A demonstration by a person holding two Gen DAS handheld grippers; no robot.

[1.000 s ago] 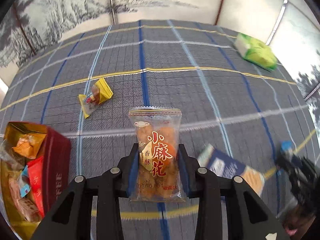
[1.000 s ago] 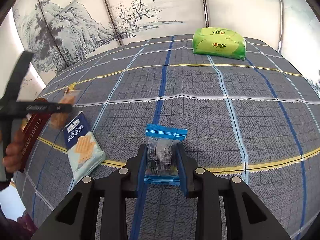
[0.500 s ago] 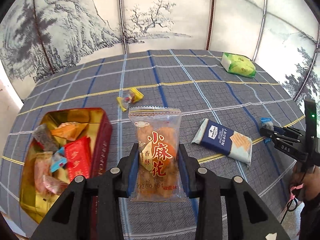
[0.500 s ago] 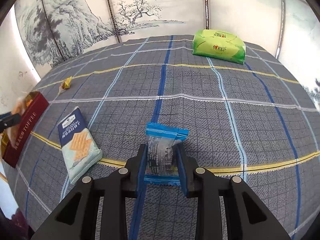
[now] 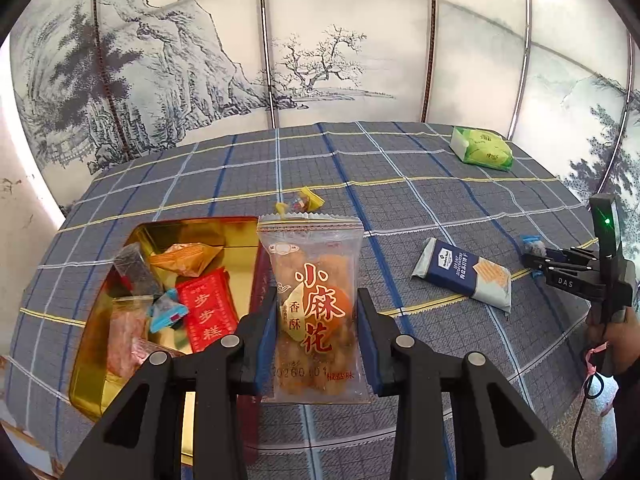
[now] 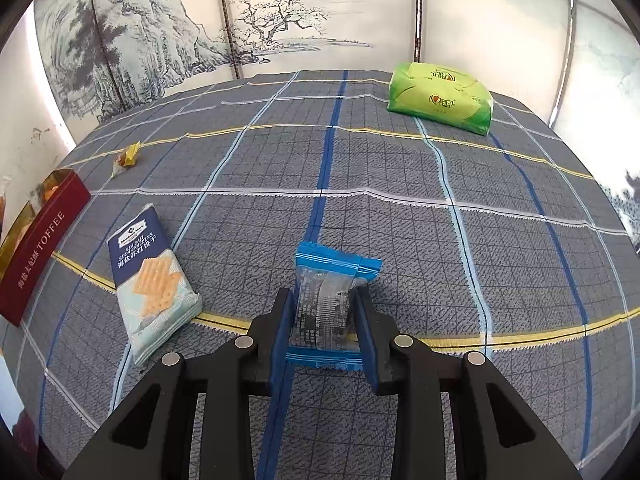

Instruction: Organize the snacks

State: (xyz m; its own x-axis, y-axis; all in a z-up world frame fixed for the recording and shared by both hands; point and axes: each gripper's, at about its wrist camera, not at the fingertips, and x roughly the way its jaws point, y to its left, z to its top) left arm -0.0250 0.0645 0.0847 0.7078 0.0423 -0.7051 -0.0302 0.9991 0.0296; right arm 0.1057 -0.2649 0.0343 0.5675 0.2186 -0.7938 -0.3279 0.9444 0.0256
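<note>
Far left on the plaid-covered desk (image 6: 400, 220): open red toffee tin (image 5: 100, 360), gold inside, w/ several wrapped snacks. Left gripper (image 5: 316, 320) above its right edge, jaws pinching a clear fried-dough-twist packet (image 5: 316, 304) upright. Beyond it a small yellow candy (image 5: 304, 202) on the cloth. Mid desk: navy soda cracker pack (image 6: 150, 276), flat, well apart from the tin. Right gripper (image 6: 324, 320) low over the cloth, jaws opening, blue-ended clear candy packet (image 6: 328, 304) between them, pads seem touching. Far right rear: green tissue pack (image 6: 440, 98).

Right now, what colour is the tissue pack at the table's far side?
Green tissue pack; right wrist view shows it best.
</note>
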